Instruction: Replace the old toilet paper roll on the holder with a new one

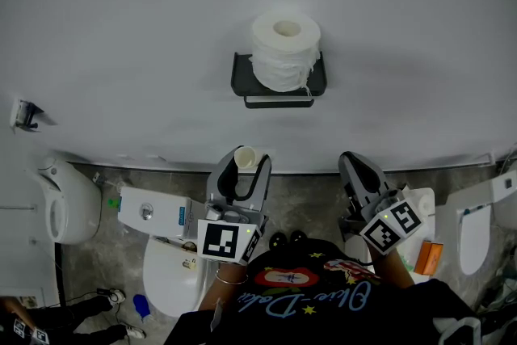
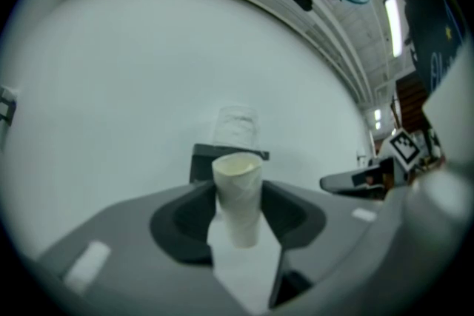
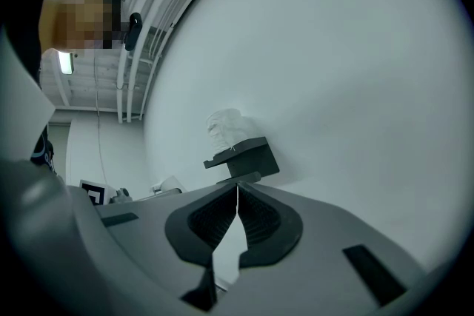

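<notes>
Left claw point(image 1: 245, 170) holds the pale, empty cardboard tube point(image 2: 238, 196) below the black wall-mounted holder point(image 1: 279, 85). Right claw point(image 3: 237, 192) is closed and empty. The full white paper roll point(image 1: 284, 48) rests loose atop the holder, so a knock could topple it. A light grip may drop the tube.

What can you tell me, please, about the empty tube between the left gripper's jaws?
The empty tube is a pale cream paper core, slightly creased, with its round open end facing up. It stands upright between the jaws of the left gripper, which press on its two sides and hold it in the air. It is in front of the white wall and apart from the dark holder.
</notes>
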{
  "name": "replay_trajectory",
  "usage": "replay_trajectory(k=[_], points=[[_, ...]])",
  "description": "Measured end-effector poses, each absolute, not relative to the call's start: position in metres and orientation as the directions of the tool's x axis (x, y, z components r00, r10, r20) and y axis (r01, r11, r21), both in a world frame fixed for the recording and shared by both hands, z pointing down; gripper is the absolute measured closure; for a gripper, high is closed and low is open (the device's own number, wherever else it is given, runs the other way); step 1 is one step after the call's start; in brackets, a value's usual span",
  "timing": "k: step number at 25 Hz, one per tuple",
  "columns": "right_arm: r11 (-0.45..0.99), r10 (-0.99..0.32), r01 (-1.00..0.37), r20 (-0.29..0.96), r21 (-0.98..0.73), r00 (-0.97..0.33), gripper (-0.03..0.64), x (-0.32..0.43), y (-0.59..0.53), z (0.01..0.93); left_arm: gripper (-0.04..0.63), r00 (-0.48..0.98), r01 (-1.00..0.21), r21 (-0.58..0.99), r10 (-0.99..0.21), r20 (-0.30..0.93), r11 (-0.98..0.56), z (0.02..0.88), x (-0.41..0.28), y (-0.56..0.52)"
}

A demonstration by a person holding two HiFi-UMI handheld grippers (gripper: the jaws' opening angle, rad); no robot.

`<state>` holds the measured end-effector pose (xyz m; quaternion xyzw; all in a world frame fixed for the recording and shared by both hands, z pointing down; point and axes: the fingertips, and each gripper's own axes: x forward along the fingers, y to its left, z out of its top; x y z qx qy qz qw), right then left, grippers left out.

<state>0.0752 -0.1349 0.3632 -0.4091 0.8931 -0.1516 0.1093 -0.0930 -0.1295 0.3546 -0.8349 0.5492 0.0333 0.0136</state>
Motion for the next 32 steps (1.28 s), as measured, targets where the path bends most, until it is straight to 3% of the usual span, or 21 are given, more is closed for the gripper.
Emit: replay_trajectory(k=[8,15,20,23,28,32], points=[[0.645,-0.748,-0.690,-0.090,-0.327,-0.657,0.605,0.071,-0.134,0.357,0.410,0.402,-0.915,0.007,-0.913,-0.072,-0.403,0.356,-0.095,-0.127],[0.770,-0.610,-0.620,-0.108,0.150,-0.785,0.604,0.050,-0.154,0.278,0.410,0.410,-0.909,0.045,-0.908,-0.085,-0.415,0.359,-0.098,-0.127],[0.848,-0.455,-0.437,-0.013,0.301,-0.891,0.603,0.016,-0.155,0.224,0.410,0.426,-0.900,0.060,-0.902,-0.072,-0.431,0.364,-0.099,-0.128],[0.845,-0.393,-0.341,0.046,0.411,-0.918,0.541,-0.003,-0.161,0.198,0.410,0.429,-0.899,0.061,-0.900,-0.070,-0.434,0.364,-0.101,-0.133],[0.819,-0.328,-0.103,0.314,0.564,-0.891,0.449,-0.033,-0.178,0.197,0.410,0.420,-0.903,0.066,-0.905,-0.073,-0.424,0.362,-0.110,-0.144],[0.790,-0.276,0.056,0.435,0.611,-0.857,0.407,-0.043,-0.180,0.197,0.408,0.399,-0.912,0.069,-0.912,-0.092,-0.405,0.362,-0.117,-0.140]])
